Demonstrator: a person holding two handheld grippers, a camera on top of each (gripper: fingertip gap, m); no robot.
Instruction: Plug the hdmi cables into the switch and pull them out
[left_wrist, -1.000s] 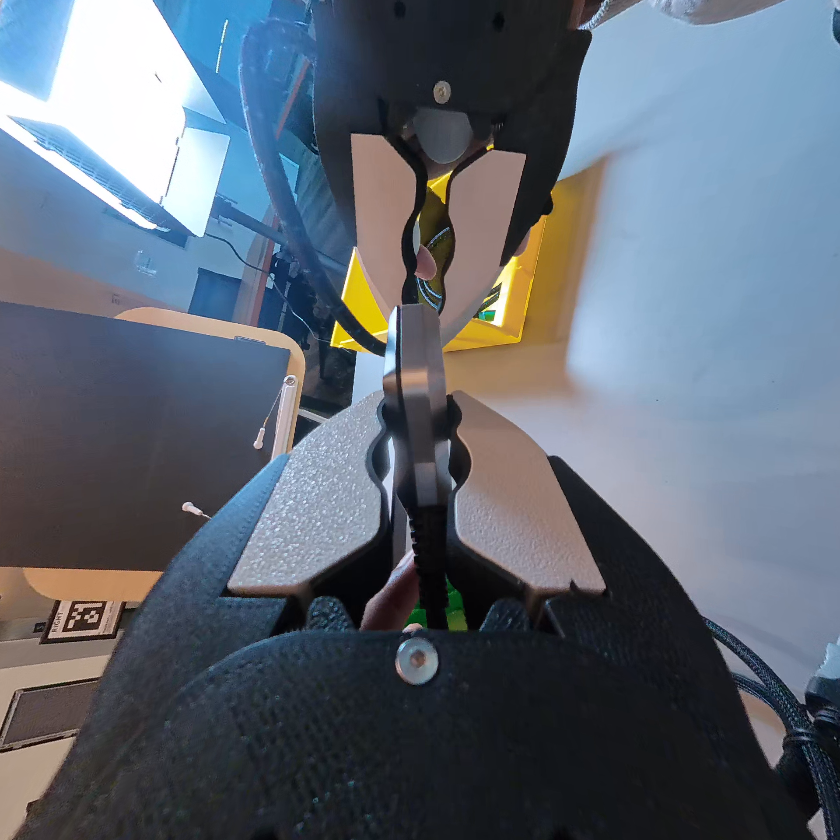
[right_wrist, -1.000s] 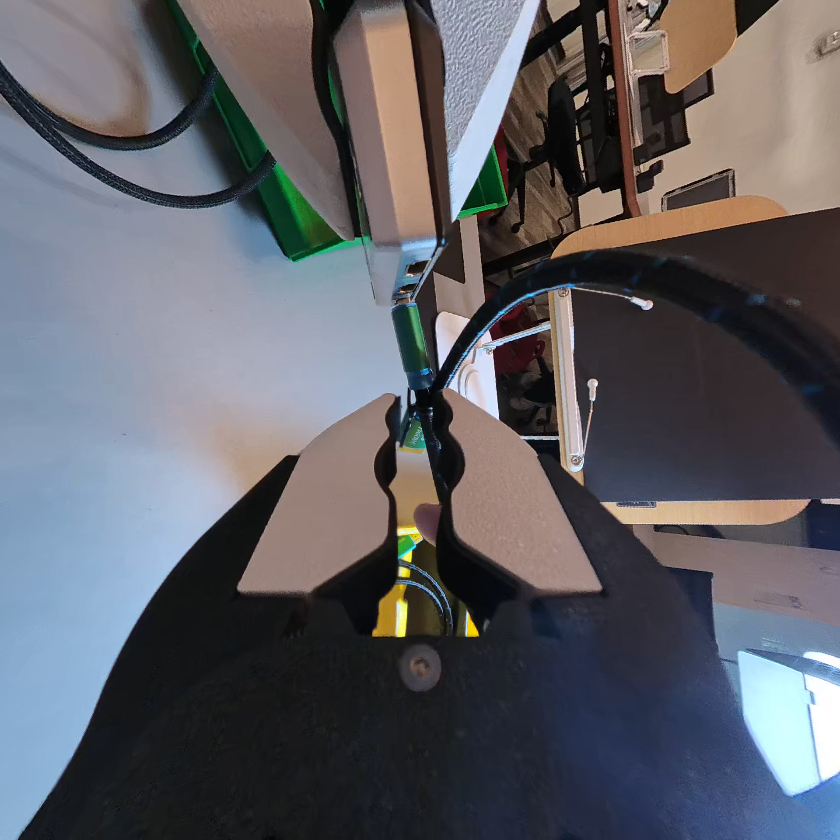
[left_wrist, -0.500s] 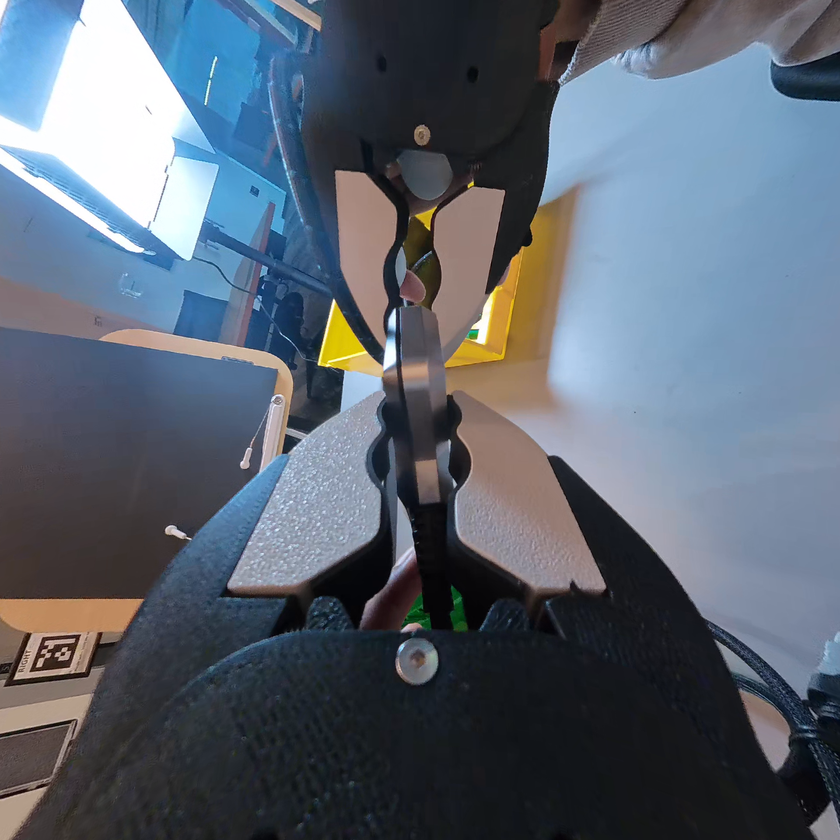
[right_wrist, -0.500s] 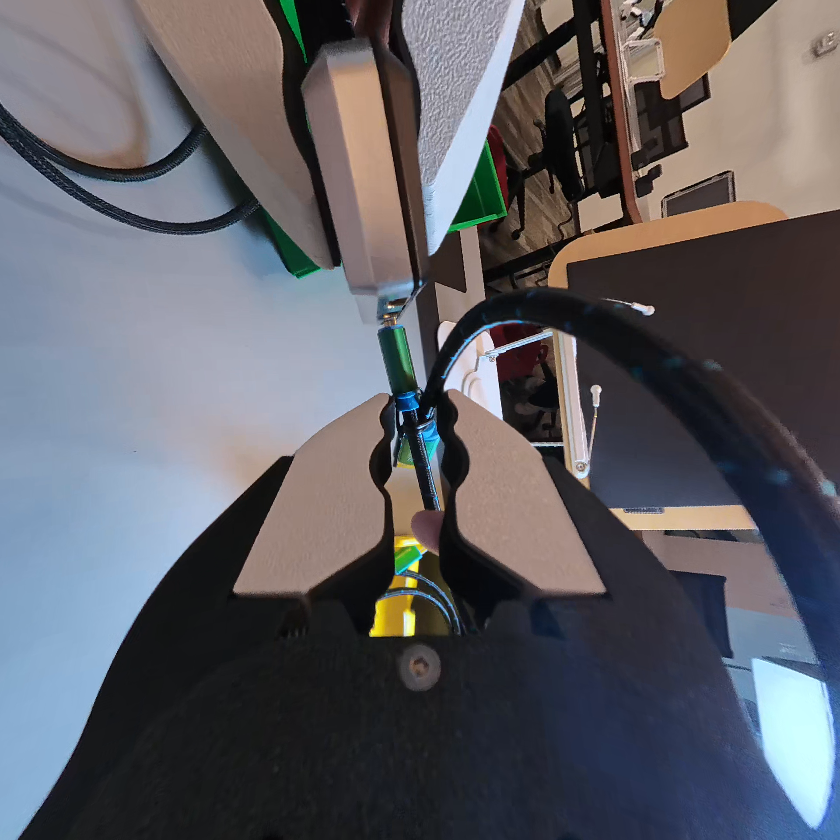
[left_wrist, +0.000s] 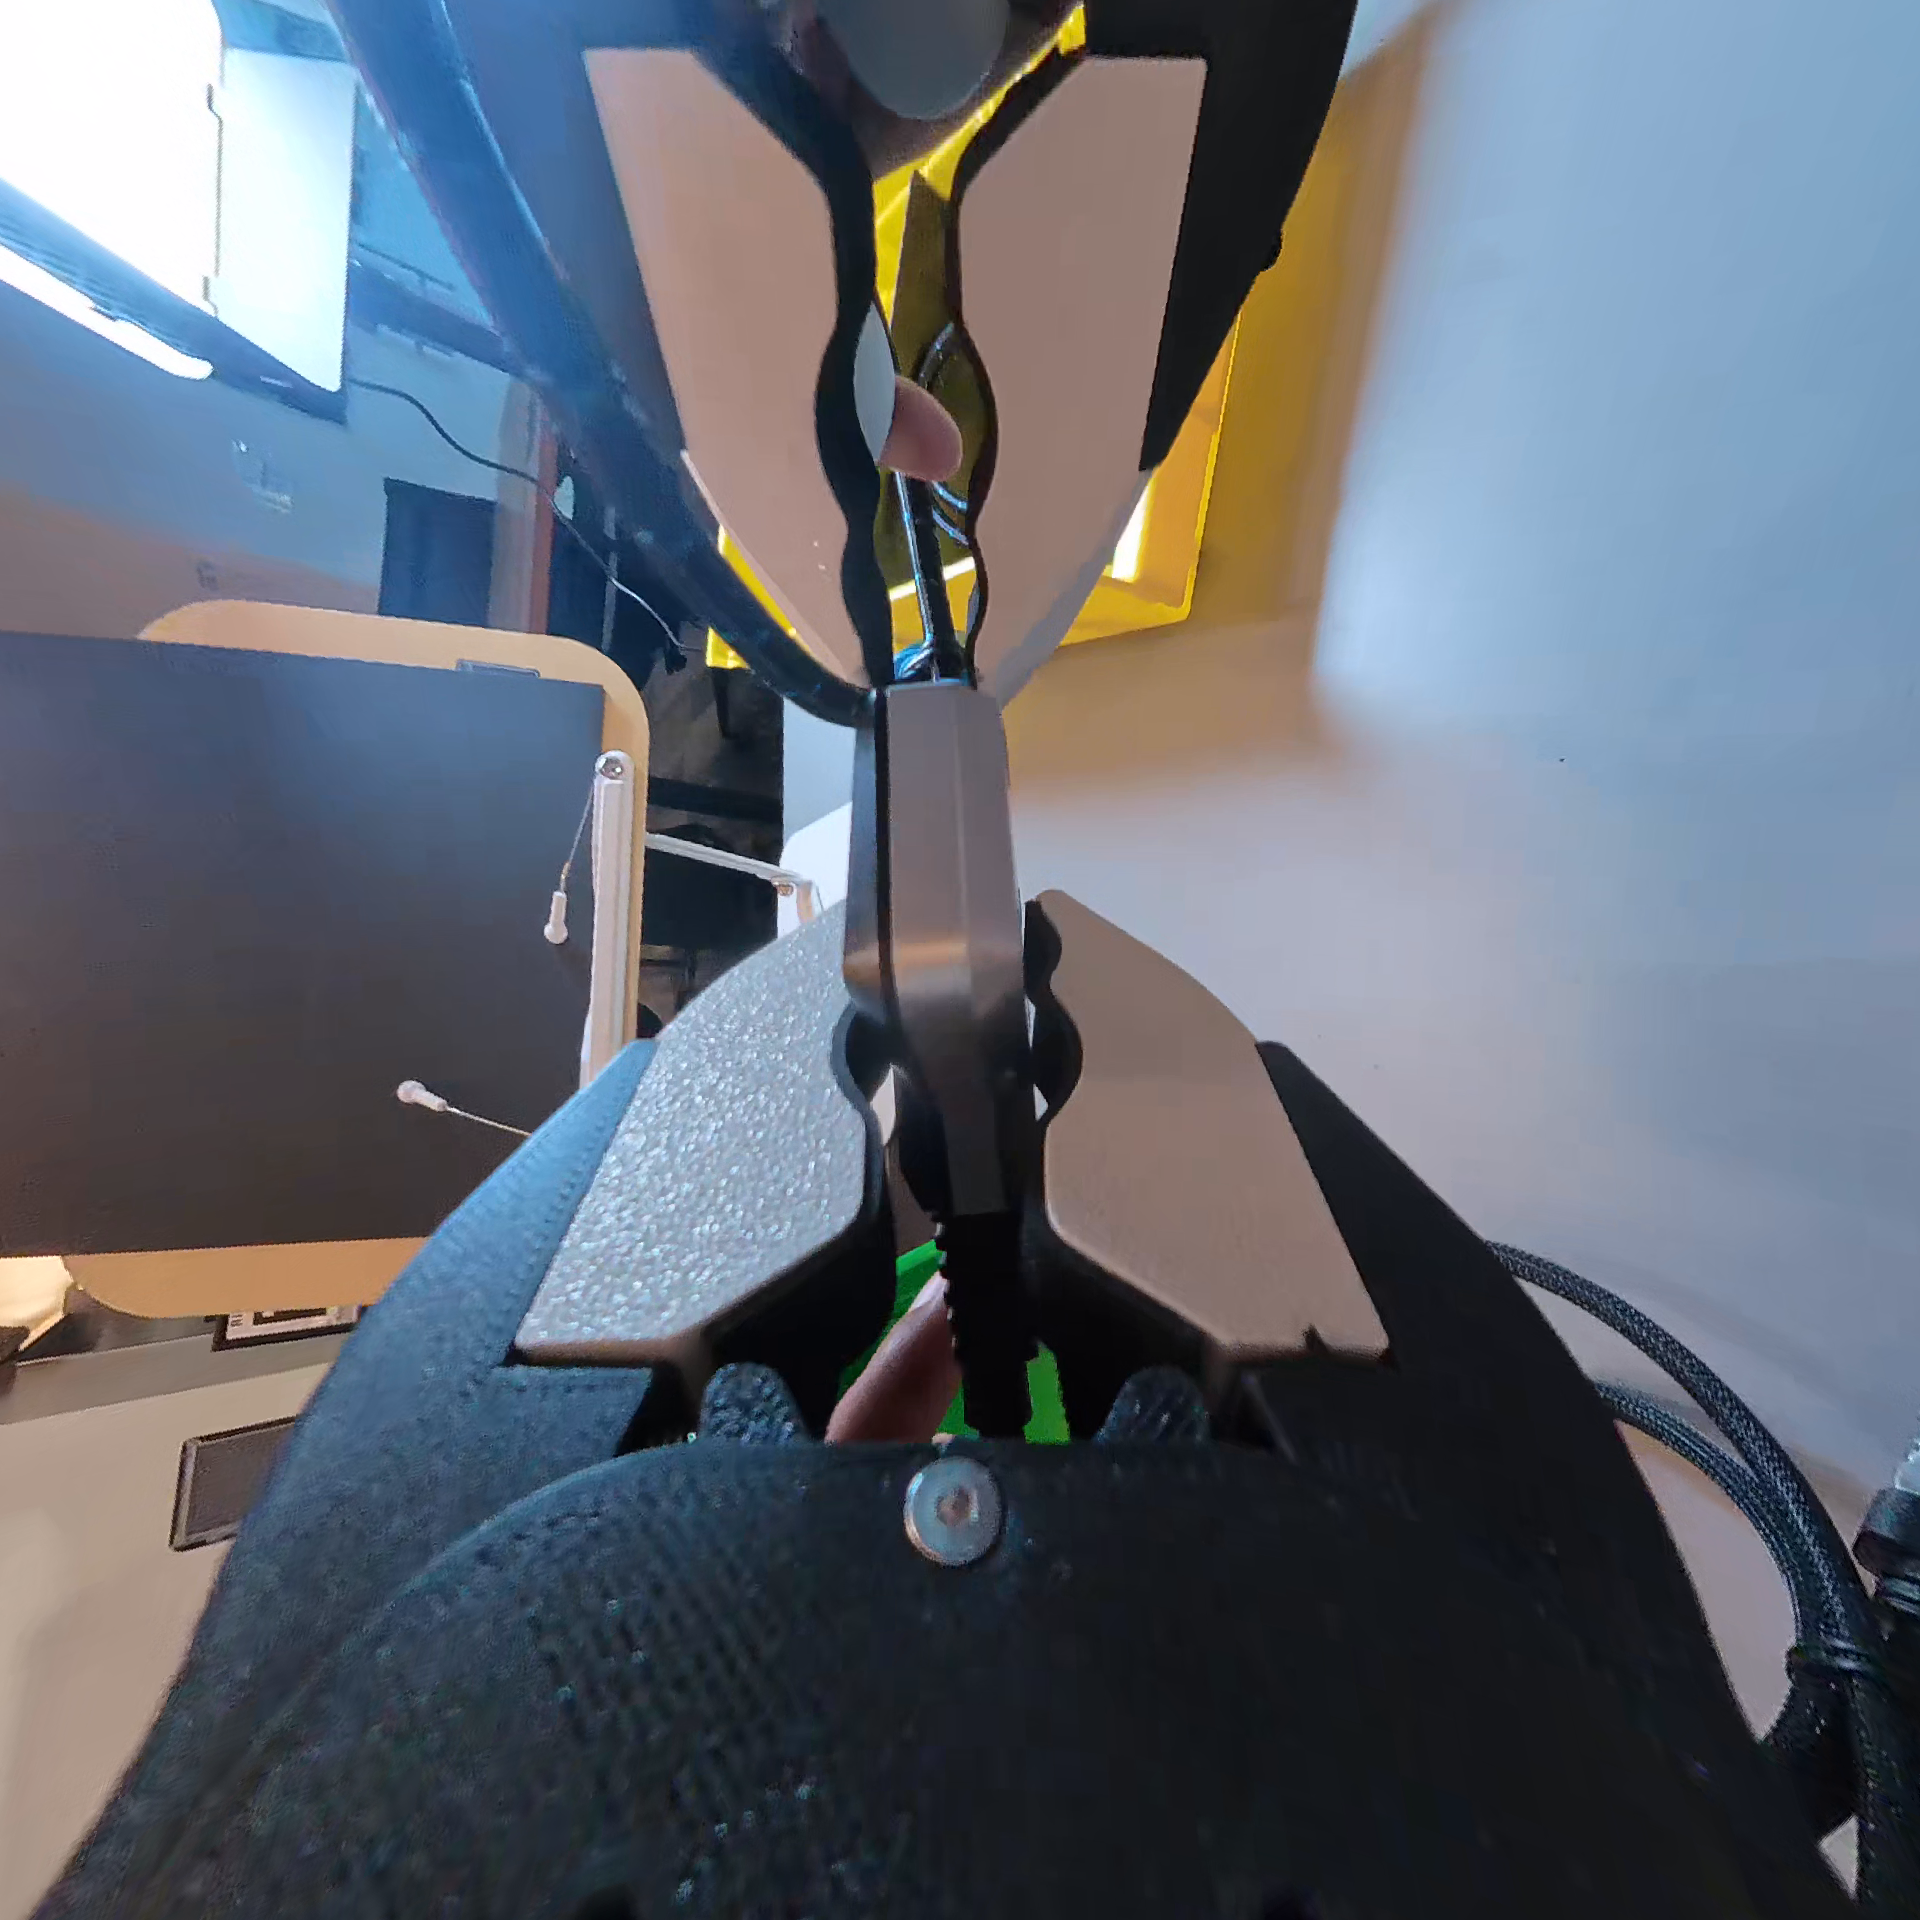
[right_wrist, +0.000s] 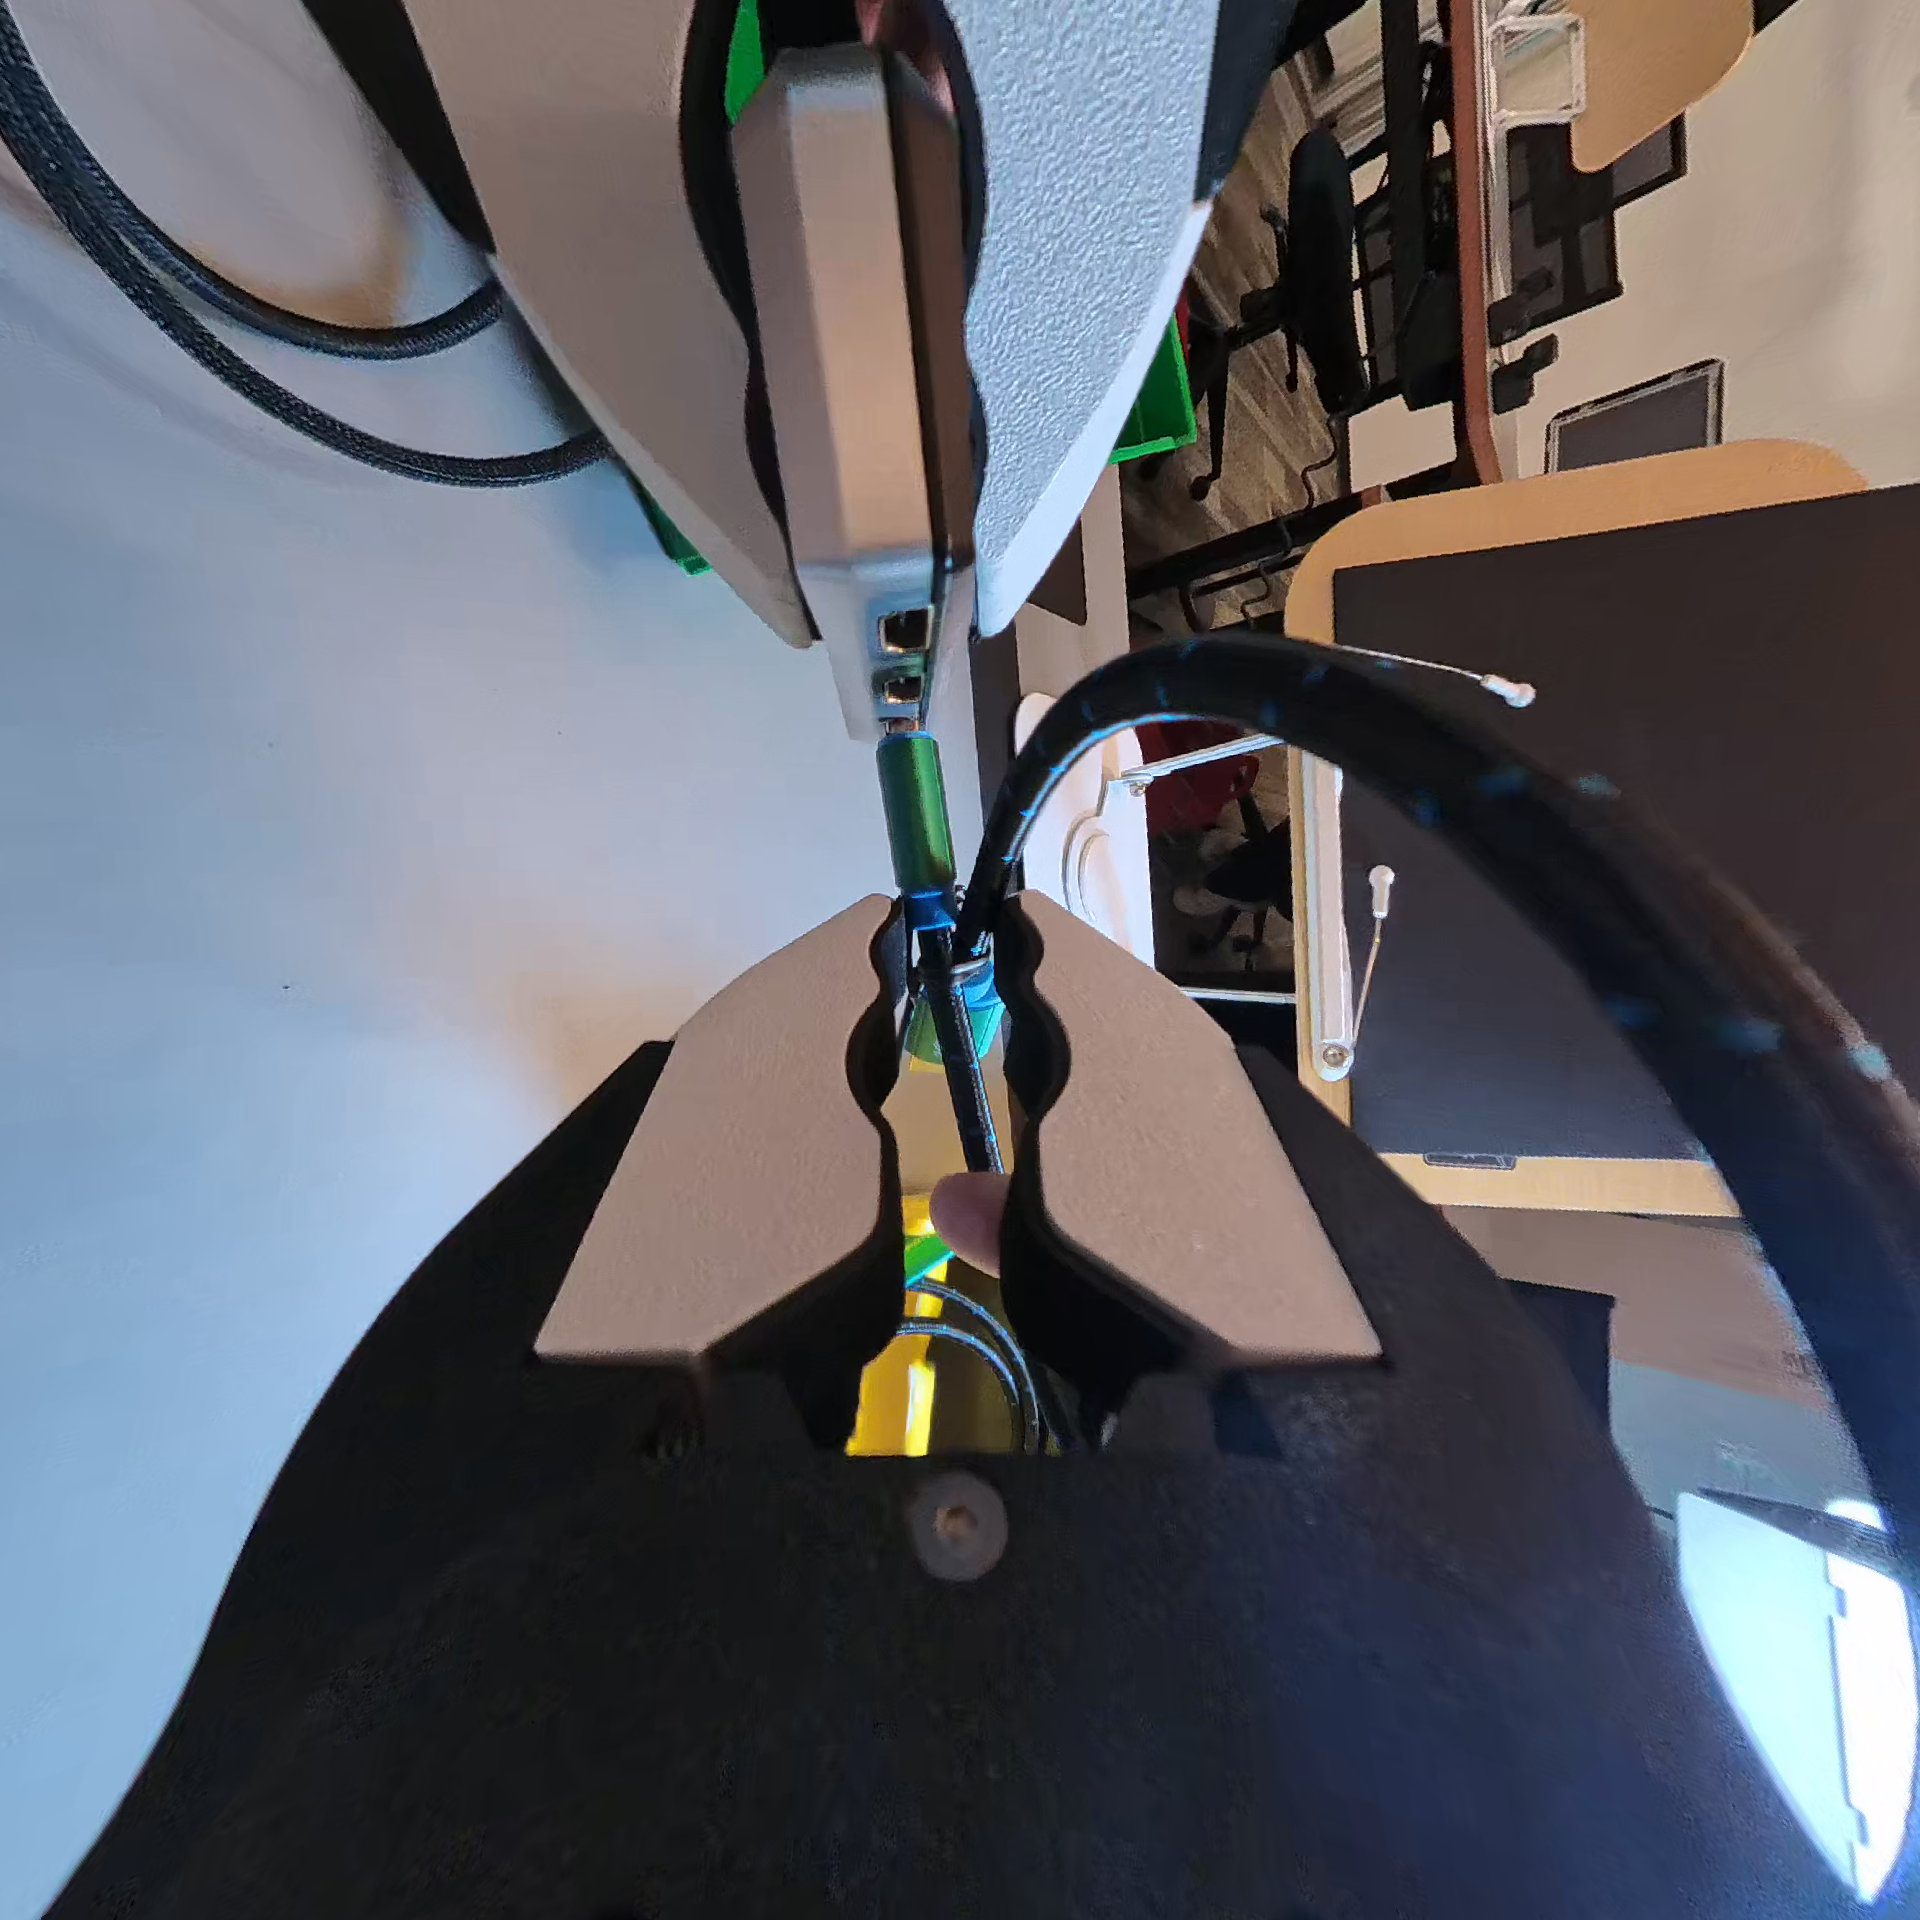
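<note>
My left gripper (left_wrist: 940, 914) is shut on the grey metal switch (left_wrist: 935, 831), held edge-on above the white table (left_wrist: 1558, 727). The switch's black cable tail (left_wrist: 987, 1320) runs back between the fingers. My right gripper (right_wrist: 956, 909) faces it, shut on the thin cable (right_wrist: 961, 1070) just behind a green HDMI plug (right_wrist: 914, 810). The plug's shell sits against the end of the switch (right_wrist: 831, 364), below two free ports. A thick black braided cable (right_wrist: 1455, 748) arches off to the right from the fingertips. The right gripper also shows in the left wrist view (left_wrist: 930, 665), and the left gripper in the right wrist view (right_wrist: 894, 623).
A yellow bin (left_wrist: 1174, 499) stands behind the right gripper and a green bin (right_wrist: 1153, 416) behind the left one. A black braided cable (right_wrist: 260, 343) loops on the table. A black panel with a wooden rim (left_wrist: 260, 935) and office chairs (right_wrist: 1320, 260) lie beyond the table edge. Tip to tip, the grippers are about 5 centimeters apart.
Half a second ago the plug's metal tip showed outside the switch. The two grippers have since come closer and the green shell now sits against the switch end.
</note>
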